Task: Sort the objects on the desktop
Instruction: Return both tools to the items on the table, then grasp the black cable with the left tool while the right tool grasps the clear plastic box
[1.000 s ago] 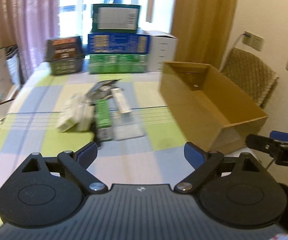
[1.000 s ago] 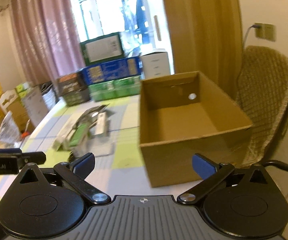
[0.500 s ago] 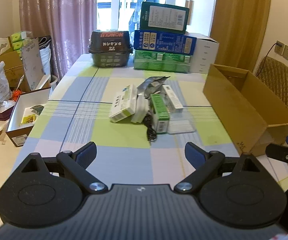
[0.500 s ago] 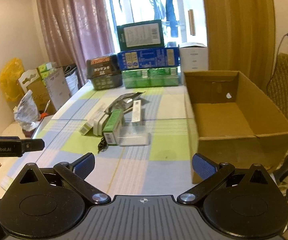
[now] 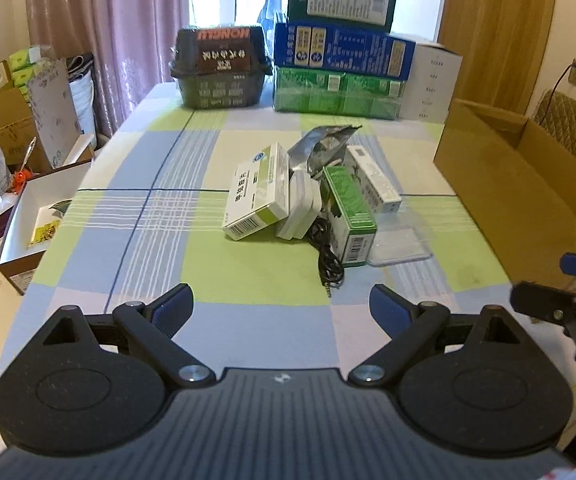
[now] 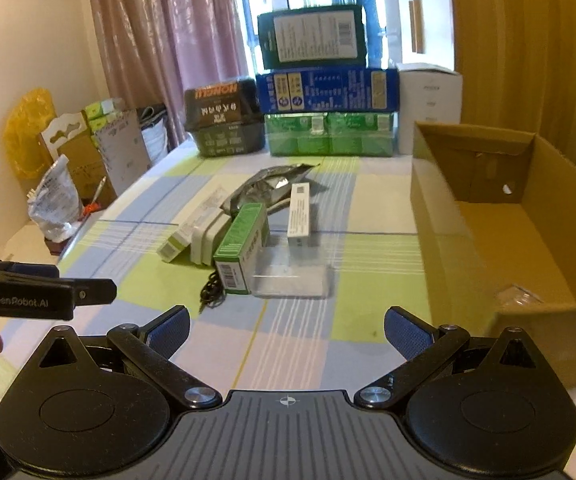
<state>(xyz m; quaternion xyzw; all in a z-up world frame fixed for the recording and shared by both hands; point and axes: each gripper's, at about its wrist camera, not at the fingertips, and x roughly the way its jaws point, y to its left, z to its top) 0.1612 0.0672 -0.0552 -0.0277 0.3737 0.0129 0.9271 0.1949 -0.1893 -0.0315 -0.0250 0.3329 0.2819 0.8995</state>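
Cardboard box (image 5: 528, 184) cut off at right edge (labels unreadable).

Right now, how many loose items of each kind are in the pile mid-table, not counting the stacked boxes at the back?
Small cartons: 3 (white-green, green, white)
White charger: 1
Black cable: 1
Silver foil pouch: 1
Clear plastic case: 1
Total: 7

A green, blue and cream checked tablecloth (image 5: 160, 208) is seen; at two o'clock, a plain brown cardboard box (image 5: 528, 184).
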